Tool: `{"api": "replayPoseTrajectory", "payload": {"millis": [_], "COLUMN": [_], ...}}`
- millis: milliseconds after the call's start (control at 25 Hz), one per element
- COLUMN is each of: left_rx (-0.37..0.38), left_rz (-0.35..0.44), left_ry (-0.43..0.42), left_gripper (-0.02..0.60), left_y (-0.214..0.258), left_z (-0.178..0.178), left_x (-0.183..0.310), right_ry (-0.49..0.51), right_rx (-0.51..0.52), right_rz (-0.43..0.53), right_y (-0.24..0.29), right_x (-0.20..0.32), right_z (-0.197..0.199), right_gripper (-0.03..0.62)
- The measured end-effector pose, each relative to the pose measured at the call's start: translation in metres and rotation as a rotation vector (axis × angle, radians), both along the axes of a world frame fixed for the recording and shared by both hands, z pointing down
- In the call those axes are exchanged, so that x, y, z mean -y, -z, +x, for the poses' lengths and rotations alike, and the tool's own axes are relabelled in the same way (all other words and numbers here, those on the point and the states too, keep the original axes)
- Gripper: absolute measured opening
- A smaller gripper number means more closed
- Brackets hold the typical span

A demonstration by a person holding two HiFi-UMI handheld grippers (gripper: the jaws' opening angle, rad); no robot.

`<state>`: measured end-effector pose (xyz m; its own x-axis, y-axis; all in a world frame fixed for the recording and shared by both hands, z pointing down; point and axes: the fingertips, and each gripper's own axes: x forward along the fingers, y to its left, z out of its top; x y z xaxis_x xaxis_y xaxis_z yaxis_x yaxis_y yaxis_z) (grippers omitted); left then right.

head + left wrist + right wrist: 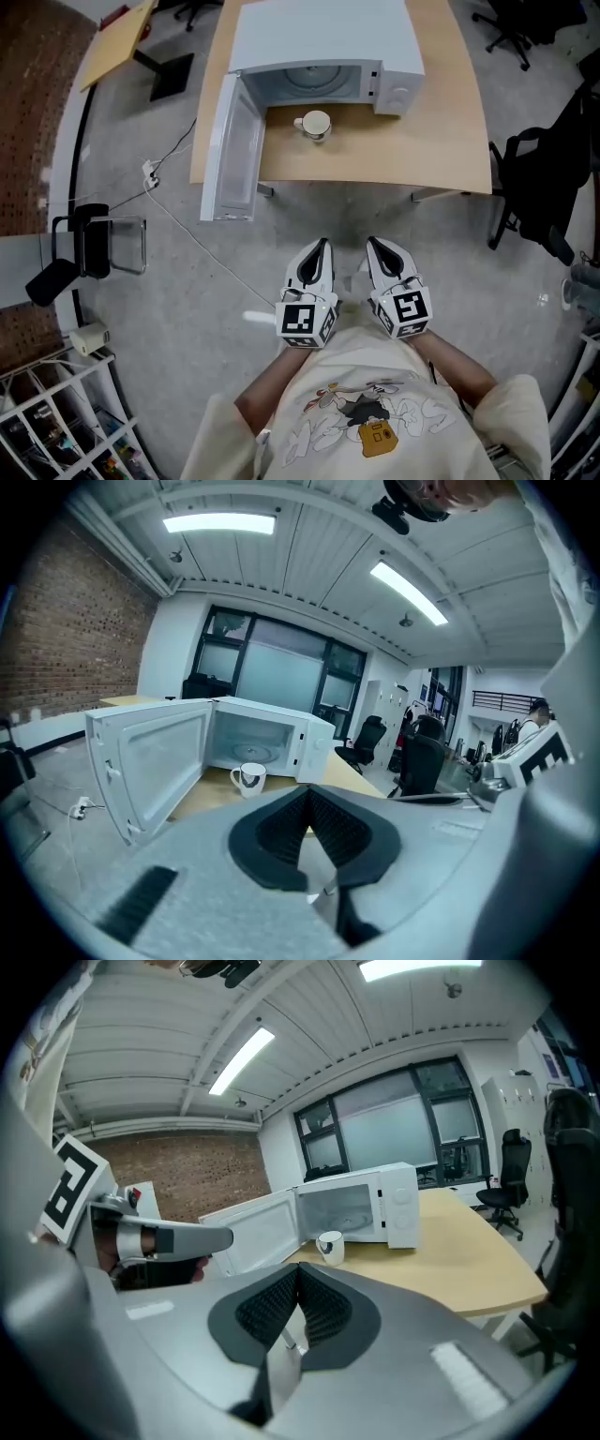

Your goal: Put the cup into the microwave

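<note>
Head view, cup (315, 124) before open microwave (323, 36)

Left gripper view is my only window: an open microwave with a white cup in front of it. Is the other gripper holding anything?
Observer: No. The right gripper has its jaws shut together, with nothing between them.
Visitor: How close are the two grippers to the cup?
Observer: Not close. In the head view the left gripper and the right one are side by side over the grey floor, short of the table. The cup stands on the table in front of the microwave.
Visitor: Who holds them?
Observer: A person in a pale T-shirt with a cartoon print, one gripper in each hand.
</note>
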<state>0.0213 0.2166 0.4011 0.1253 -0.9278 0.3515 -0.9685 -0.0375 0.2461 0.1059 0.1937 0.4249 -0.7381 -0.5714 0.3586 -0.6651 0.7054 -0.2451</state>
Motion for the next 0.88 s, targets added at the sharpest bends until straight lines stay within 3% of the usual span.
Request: {"api": "replayPoseTrajectory", "payload": {"millis": [80, 120, 160, 200, 240, 400, 600, 880], "left_rx": [0.014, 0.019, 0.021, 0.025, 0.030, 0.038, 0.011, 0.058], "left_rz": [0.008, 0.015, 0.024, 0.033, 0.036, 0.020, 0.025, 0.001], "left_ry": [0.035, 0.056, 0.073, 0.084, 0.090, 0.089, 0.089, -0.031], "left_gripper": [0.005, 0.005, 0.038, 0.125, 0.141, 0.201, 0.359, 0.433], "left_y": [0.000, 0.001, 0.002, 0.002, 0.002, -0.013, -0.030, -0.085], "left_z": [-0.001, -0.004, -0.006, -0.009, -0.012, -0.027, -0.060, -0.078], "left_x": [0.002, 0.003, 0.005, 0.008, 0.010, 0.035, 0.096, 0.171], "right_ry": [0.023, 0.038, 0.050, 0.058, 0.062, 0.065, 0.044, -0.065], "right_rx": [0.042, 0.055, 0.060, 0.060, 0.057, 0.047, 0.019, -0.024], "right_rz": [-0.010, -0.009, -0.003, 0.005, 0.009, 0.008, 0.021, 0.028], "right_y": [0.003, 0.004, 0.005, 0.005, 0.004, 0.002, 0.003, -0.006], "right_x": [0.001, 0.003, 0.005, 0.008, 0.010, 0.020, 0.045, 0.084], "right_z": [0.004, 0.005, 0.006, 0.005, 0.005, 0.000, -0.023, -0.041], "right_gripper": [0.016, 0.092, 0.132, 0.141, 0.152, 0.160, 0.172, 0.176]}}
